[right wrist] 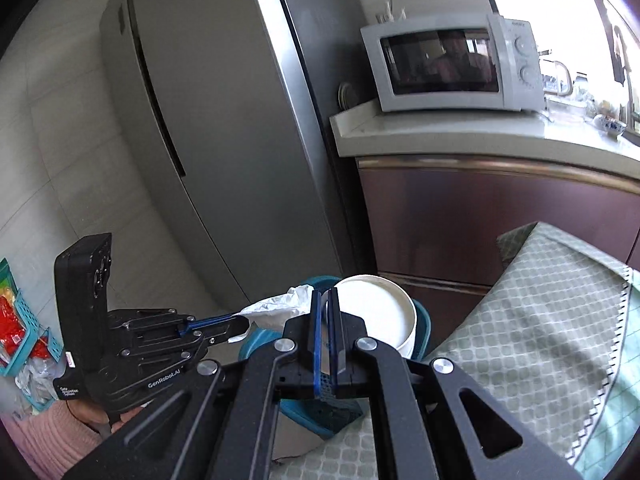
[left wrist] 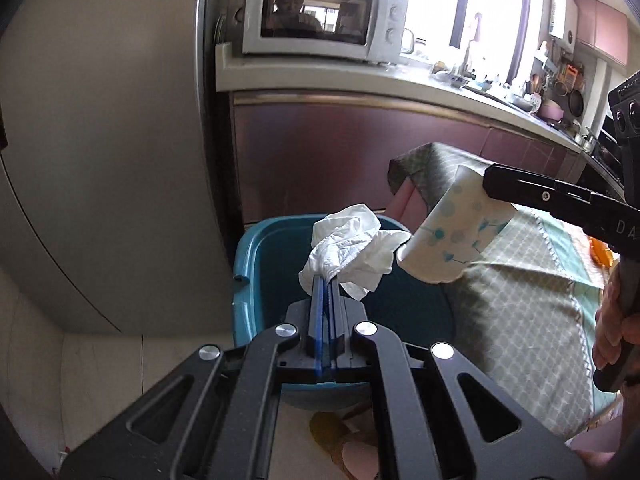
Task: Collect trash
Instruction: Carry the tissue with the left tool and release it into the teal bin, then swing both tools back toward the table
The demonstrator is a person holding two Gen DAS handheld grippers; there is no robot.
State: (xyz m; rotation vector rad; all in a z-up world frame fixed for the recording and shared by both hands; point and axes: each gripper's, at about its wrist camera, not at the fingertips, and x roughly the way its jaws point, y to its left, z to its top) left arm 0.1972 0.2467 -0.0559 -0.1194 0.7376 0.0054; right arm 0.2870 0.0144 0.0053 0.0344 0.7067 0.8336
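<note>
My left gripper (left wrist: 326, 280) is shut on a crumpled white tissue (left wrist: 352, 248), held above the open teal bin (left wrist: 256, 252) on the floor. My right gripper (left wrist: 486, 184) comes in from the right, shut on the rim of a paper cup (left wrist: 452, 236) with blue dots, tilted with its mouth away from the bin. In the right wrist view the right gripper (right wrist: 326, 296) pinches the cup (right wrist: 376, 312) wall, its white inside facing me, over the bin (right wrist: 424, 328). The left gripper (right wrist: 240, 322) and tissue (right wrist: 276, 308) sit just left of the cup.
A table with a green checked cloth (left wrist: 520, 300) stands right of the bin. A grey fridge (right wrist: 192, 120) rises on the left. A dark cabinet (left wrist: 340, 152) with a counter and microwave (left wrist: 320, 16) lies behind. A slippered foot (left wrist: 340, 436) is below the bin.
</note>
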